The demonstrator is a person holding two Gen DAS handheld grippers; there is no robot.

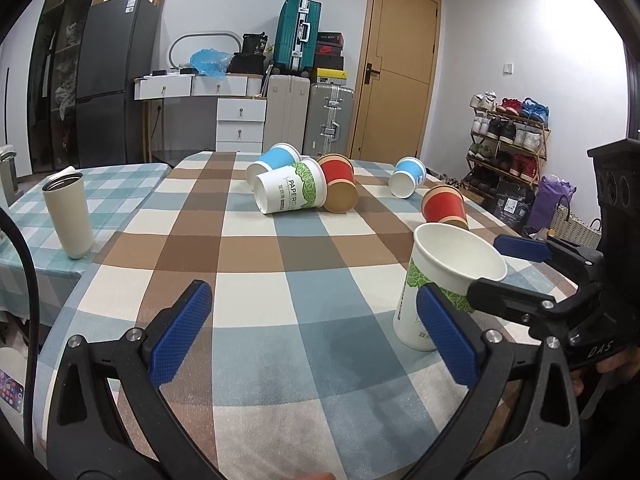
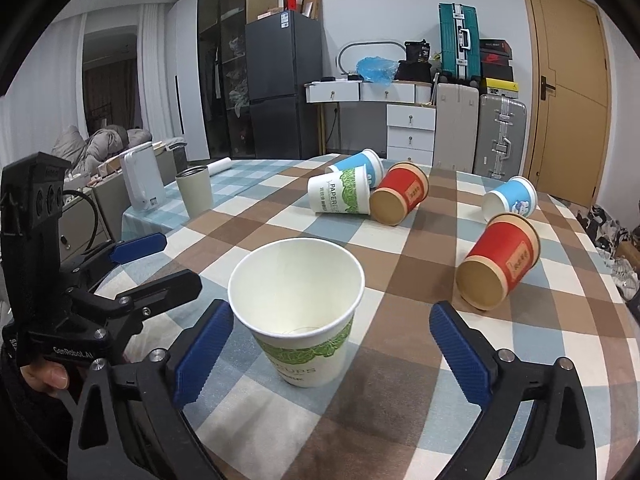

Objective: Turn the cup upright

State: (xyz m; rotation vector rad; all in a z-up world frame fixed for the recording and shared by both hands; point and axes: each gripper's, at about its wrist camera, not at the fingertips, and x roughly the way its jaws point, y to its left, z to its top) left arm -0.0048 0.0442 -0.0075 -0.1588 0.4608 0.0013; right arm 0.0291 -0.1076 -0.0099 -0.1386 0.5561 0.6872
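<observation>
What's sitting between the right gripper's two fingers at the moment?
The upright white paper cup stands between the open right gripper fingers, nearer the left one, seen in the right wrist view.

White green-printed paper cup [image 2: 298, 312] stands upright, mouth up, on the checkered tablecloth [image 2: 400, 392].

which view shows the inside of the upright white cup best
The right wrist view: the upright white cup sits centred between the open right tool's fingers, its empty interior fully visible. The left wrist view shows it side-on at the right, partly hidden.
</observation>
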